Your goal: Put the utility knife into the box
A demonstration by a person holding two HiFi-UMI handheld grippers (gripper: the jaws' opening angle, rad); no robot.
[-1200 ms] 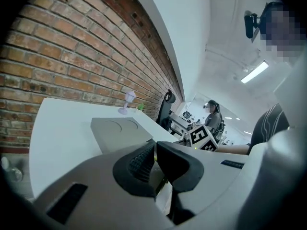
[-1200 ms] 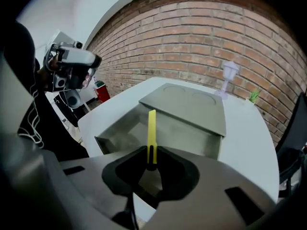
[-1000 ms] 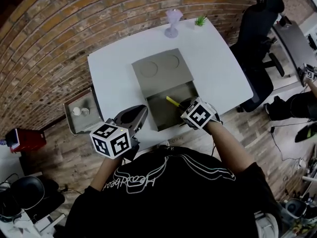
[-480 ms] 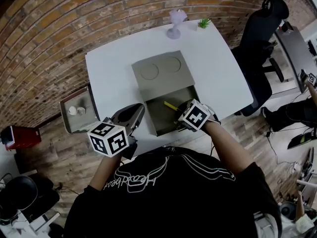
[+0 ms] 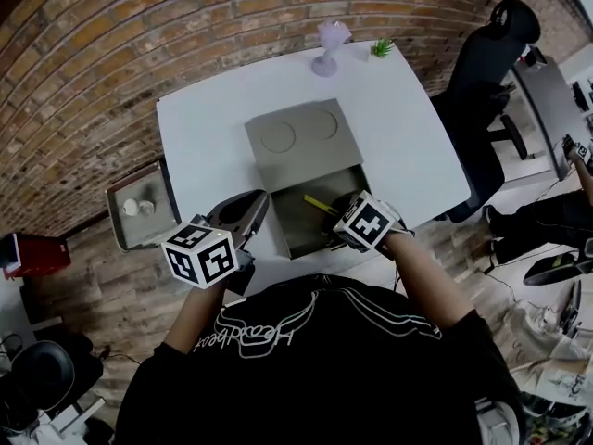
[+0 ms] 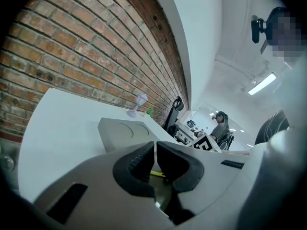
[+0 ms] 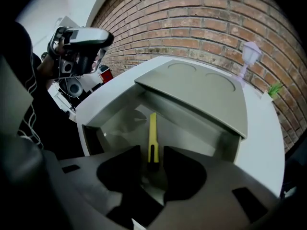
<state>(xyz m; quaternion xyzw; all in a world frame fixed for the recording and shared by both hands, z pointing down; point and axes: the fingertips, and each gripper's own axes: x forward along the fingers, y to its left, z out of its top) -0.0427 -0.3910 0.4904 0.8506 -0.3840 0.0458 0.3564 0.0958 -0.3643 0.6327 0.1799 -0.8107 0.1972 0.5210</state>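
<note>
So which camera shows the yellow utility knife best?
The right gripper view: the utility knife shows large and clear, lengthwise inside the box, close to the camera. The head view shows only a small yellow sliver; the left gripper view, a tiny yellow bit.

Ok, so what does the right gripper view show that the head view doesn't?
Only the right gripper view: the right gripper up close, its tongs opening, standing apart either side of the utility knife, not pressing it. Only the head view: the left gripper and the wooden floor. Both: the yellow knife lying inside the open grey box on the white table, by the brick wall.
</note>
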